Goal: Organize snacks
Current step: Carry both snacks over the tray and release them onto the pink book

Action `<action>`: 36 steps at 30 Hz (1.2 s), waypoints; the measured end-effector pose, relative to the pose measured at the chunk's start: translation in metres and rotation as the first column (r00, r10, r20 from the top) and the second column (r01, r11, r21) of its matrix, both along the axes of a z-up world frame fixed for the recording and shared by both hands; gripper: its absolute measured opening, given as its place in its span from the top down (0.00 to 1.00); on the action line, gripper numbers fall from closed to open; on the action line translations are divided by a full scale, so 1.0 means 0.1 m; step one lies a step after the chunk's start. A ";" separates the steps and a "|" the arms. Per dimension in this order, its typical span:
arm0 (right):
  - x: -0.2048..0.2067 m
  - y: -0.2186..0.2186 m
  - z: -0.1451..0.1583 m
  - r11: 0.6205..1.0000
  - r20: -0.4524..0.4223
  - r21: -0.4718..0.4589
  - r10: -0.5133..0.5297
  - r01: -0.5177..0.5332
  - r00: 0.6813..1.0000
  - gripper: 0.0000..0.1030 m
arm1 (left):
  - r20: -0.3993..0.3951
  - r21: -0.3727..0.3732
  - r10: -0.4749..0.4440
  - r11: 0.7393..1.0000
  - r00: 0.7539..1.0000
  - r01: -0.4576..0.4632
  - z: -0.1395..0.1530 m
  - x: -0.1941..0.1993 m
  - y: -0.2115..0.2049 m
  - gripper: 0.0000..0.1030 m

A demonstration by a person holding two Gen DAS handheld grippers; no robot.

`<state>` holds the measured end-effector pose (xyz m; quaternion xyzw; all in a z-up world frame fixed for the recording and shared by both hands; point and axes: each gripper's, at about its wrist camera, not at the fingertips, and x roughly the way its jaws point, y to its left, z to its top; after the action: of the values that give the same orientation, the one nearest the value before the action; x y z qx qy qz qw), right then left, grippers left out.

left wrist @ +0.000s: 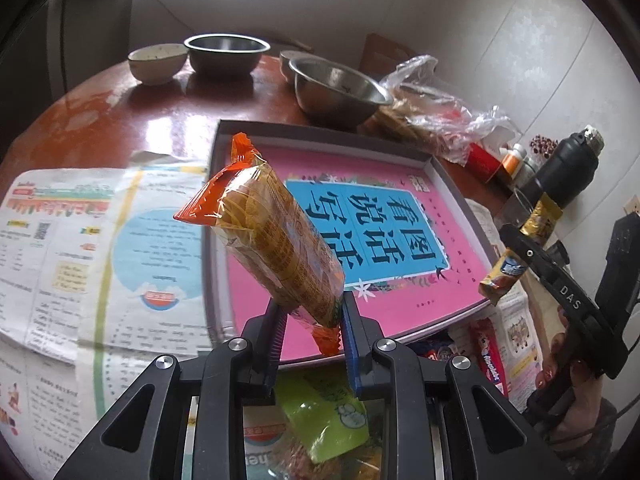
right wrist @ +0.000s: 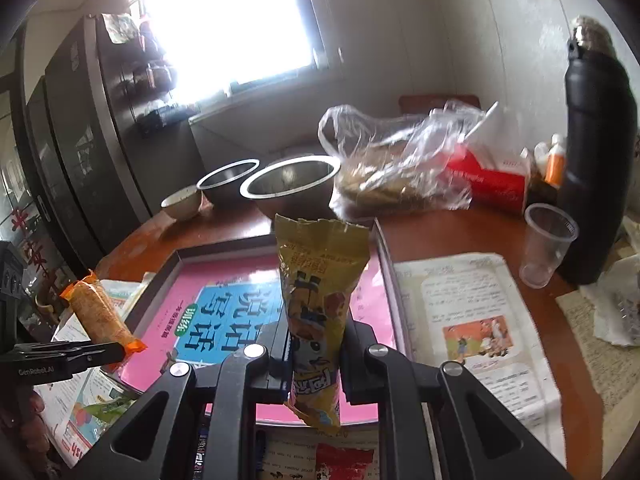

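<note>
Left cam first: the shallow grey box lid (left wrist: 448, 176) on the table has a pink-and-blue booklet (left wrist: 372, 232) lying flat inside it, big Chinese characters across the blue panel. Behind it are two steel bowls (left wrist: 340, 88) and a small ceramic bowl (left wrist: 157, 62), all looking empty from here. My left gripper (left wrist: 310, 322) is clamped on the lower end of an orange-ended cracker pack (left wrist: 276, 236), which sticks up tilted over the lid's near-left corner. Off to the right I can see my right hand (left wrist: 560, 364) on the other tool, which has "DAS" printed on it. A red pack (left wrist: 490, 356) reading "Hochiolos" or similar lies on the newspaper (left wrist: 80, 240).

Right cam: my right gripper (right wrist: 314, 354) is squeezed shut on a yellow cartoon snack bag (right wrist: 316, 308), held upright above the lid's near edge, torn top up. A clear plastic cup (right wrist: 546, 244) looks empty beside the black flask (right wrist: 596, 160). The clear plastic bag (right wrist: 400, 160) holds something brown. The left tool reads "GenRobot.AI".
</note>
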<state>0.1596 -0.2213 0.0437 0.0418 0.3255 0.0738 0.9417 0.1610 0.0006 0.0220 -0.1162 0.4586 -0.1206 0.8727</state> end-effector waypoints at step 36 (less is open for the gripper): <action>0.21 -0.04 -0.34 0.999 -0.144 0.007 -0.033 0.034 0.989 0.71 | -0.073 -0.004 -0.040 0.999 0.997 0.039 -0.18 0.15 -0.12 0.52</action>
<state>0.1804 -0.2253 0.0096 0.0570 0.3913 0.0562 0.9168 0.1759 -0.0118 0.0041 -0.1123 0.4925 -0.1339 0.8526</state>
